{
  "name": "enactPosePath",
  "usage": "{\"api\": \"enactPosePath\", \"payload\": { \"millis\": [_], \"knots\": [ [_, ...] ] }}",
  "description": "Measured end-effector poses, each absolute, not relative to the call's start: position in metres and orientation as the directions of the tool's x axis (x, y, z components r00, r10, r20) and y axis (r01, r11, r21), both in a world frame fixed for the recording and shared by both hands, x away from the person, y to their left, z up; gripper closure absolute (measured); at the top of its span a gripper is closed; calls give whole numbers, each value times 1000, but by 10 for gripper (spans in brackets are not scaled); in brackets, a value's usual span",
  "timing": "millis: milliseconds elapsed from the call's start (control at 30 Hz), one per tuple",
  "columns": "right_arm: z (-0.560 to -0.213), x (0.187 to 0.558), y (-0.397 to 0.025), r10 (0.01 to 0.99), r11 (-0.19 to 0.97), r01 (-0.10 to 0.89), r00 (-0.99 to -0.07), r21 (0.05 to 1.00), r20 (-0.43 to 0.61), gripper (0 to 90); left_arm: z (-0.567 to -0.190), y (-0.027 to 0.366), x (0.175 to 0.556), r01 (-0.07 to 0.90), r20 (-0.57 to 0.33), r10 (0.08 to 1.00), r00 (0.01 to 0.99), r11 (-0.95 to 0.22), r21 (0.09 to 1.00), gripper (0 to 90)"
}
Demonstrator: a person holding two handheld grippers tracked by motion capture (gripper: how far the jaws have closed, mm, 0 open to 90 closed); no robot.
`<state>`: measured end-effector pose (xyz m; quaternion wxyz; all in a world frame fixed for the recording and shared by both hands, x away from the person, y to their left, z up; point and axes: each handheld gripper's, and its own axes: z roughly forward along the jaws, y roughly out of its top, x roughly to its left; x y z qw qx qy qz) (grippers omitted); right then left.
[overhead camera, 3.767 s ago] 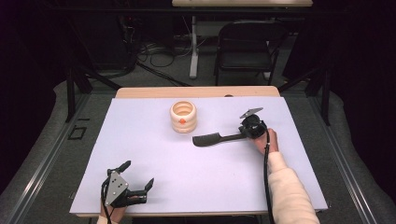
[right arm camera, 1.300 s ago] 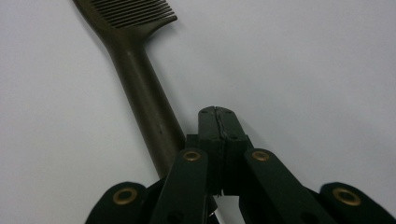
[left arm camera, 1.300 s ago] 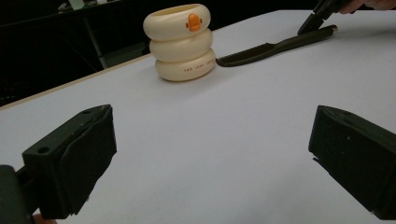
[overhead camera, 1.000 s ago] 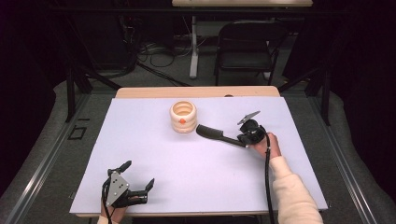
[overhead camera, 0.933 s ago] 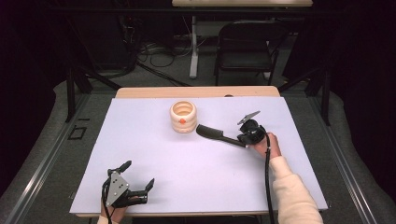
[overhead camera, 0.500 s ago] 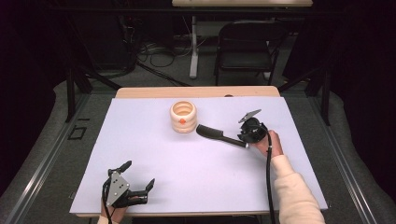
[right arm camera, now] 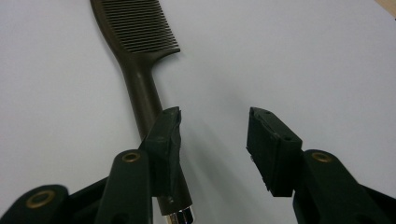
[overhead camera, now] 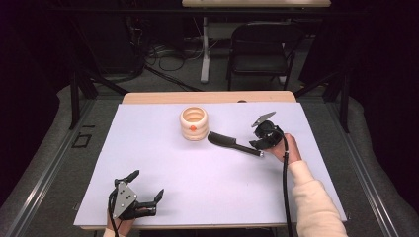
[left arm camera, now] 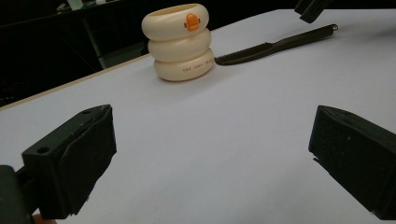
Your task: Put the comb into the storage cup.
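A dark brown comb (overhead camera: pixel 232 143) lies flat on the white table cover (overhead camera: pixel 197 182), teeth end toward a cream ringed cup (overhead camera: pixel 193 123) with an orange spot. My right gripper (overhead camera: pixel 258 142) sits at the comb's handle end, open. In the right gripper view the comb (right arm camera: pixel 140 84) runs under the left jaw of the right gripper (right arm camera: pixel 212 123), and only bare cover lies between the jaws. My left gripper (overhead camera: pixel 148 183) rests open near the front left edge. From the left gripper (left arm camera: pixel 210 140), the cup (left arm camera: pixel 182 42) and the comb (left arm camera: pixel 275 45) are far off.
The table's wooden back edge (overhead camera: pixel 207 97) lies behind the cup. A folding chair (overhead camera: pixel 259 47) and floor cables stand beyond the table. Bare cover spreads between the two grippers.
Since the earliest frame the comb's teeth end has swung up toward the cup. Over the last second the right hand shifted only slightly. The left gripper has stayed put.
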<state>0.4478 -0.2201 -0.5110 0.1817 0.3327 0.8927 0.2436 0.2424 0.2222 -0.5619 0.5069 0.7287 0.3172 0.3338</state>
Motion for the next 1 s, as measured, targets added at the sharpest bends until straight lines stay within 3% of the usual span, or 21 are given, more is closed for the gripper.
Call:
{"api": "enactPosePath", "payload": {
  "millis": [267, 600, 1000],
  "knots": [
    [-508, 449, -214, 671, 675, 507, -723, 536, -162, 419, -562, 222, 243, 124, 165, 800, 578, -286, 950, 7],
    [-508, 453, -204, 671, 682, 520, -725, 514, -156, 162, -562, 222, 243, 125, 164, 800, 577, -285, 951, 7],
    [-514, 457, -198, 644, 711, 521, -752, 472, -141, 0, -562, 222, 242, 124, 165, 801, 576, -284, 951, 7]
  ]
}}
